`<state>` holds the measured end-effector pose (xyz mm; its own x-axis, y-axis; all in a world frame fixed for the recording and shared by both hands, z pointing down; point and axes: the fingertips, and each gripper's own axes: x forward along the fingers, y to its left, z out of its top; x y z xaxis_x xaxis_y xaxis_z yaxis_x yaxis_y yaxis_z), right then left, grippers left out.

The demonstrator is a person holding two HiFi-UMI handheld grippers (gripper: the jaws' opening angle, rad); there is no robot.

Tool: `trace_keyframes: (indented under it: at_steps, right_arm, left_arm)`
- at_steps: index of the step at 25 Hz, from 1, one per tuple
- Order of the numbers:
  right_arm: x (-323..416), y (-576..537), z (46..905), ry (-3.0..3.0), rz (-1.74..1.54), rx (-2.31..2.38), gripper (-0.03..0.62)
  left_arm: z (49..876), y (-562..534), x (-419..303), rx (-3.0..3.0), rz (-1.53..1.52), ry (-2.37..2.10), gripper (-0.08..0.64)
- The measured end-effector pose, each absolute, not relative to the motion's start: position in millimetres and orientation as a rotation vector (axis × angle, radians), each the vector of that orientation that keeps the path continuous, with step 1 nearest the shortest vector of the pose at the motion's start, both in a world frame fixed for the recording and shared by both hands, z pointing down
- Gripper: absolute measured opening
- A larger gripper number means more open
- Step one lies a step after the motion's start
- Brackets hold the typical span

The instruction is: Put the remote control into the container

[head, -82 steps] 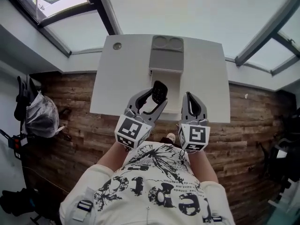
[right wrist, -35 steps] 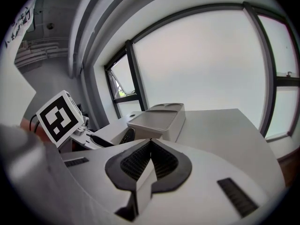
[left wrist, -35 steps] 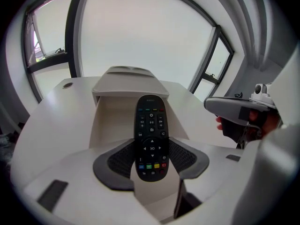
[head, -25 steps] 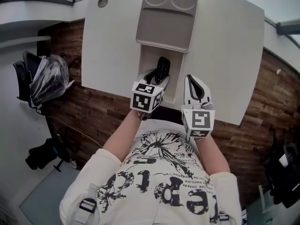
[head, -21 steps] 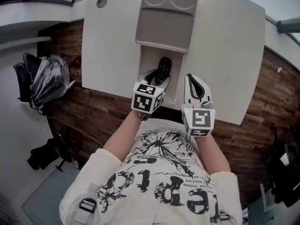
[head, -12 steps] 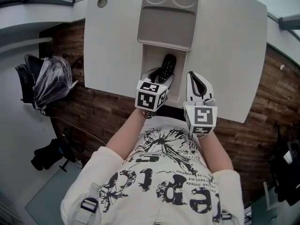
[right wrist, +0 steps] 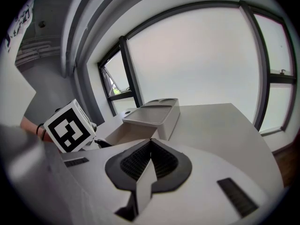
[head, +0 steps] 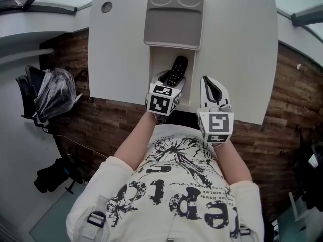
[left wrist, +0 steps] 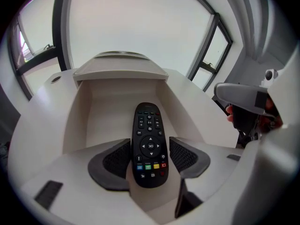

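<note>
Clamped on the remote [left wrist: 149, 130] with the left gripper [left wrist: 150, 156], above the open container [left wrist: 89, 116]; right gripper [right wrist: 150, 149] at three o'clock, jaws together.

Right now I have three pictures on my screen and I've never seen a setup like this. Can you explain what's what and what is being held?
There is no robot here: a person holds a two-jaw gripper in each hand. The top-down picture comes from a camera on the person's head. The other two come from cameras riding on each gripper, looking along its jaws. The cubes with square markers are parts of the grippers.

On the white table stands a beige container, with its open compartment nearest the person and a tray-like top behind it. The left gripper has its jaws against both sides of a black remote control and holds it low inside that compartment. Whether it rests on the bottom I cannot tell. The right gripper is beside the container, jaws together with nothing between them.
</note>
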<state>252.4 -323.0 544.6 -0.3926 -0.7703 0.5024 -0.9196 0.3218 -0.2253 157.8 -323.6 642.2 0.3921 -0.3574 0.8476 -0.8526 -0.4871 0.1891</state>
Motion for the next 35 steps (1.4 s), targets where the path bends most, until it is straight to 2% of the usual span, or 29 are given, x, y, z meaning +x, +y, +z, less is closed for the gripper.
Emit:
trace_keyframes:
  at_steps: [4, 8, 13, 16, 22, 27, 35]
  right_arm:
    - [257, -312, 539, -2.283, 0.67, 1.54, 0.003]
    - [263, -301, 536, -2.27, 0.655, 1.572, 0.003]
    - [266, -288, 524, -2.271, 0.621, 1.613, 0.003]
    - [271, -283, 512, -2.274, 0.589, 1.65, 0.003]
    - [285, -271, 484, -2.293, 0.493, 1.716, 0.003]
    - [289, -268, 453, -2.326, 0.38, 1.768, 0.003]
    - [299, -265, 397, -2.398, 0.118, 1.853, 0.003]
  left_arm:
    - [632, -328, 157, 2.091, 1.009, -1.067, 0.289]
    - [612, -326, 153, 2.196, 0.999, -1.155, 0.29]
    - [566, -323, 147, 2.252, 0.817, -1.285, 0.285]
    - [534, -325, 149, 2.31, 0.72, -1.357, 0.21]
    - [477, -320, 149, 2.368, 0.523, -1.508, 0.009]
    - [412, -305, 148, 2.495, 0.234, -1.566, 0.009]
    - [327, -283, 156, 2.719, -0.014, -1.692, 0.009]
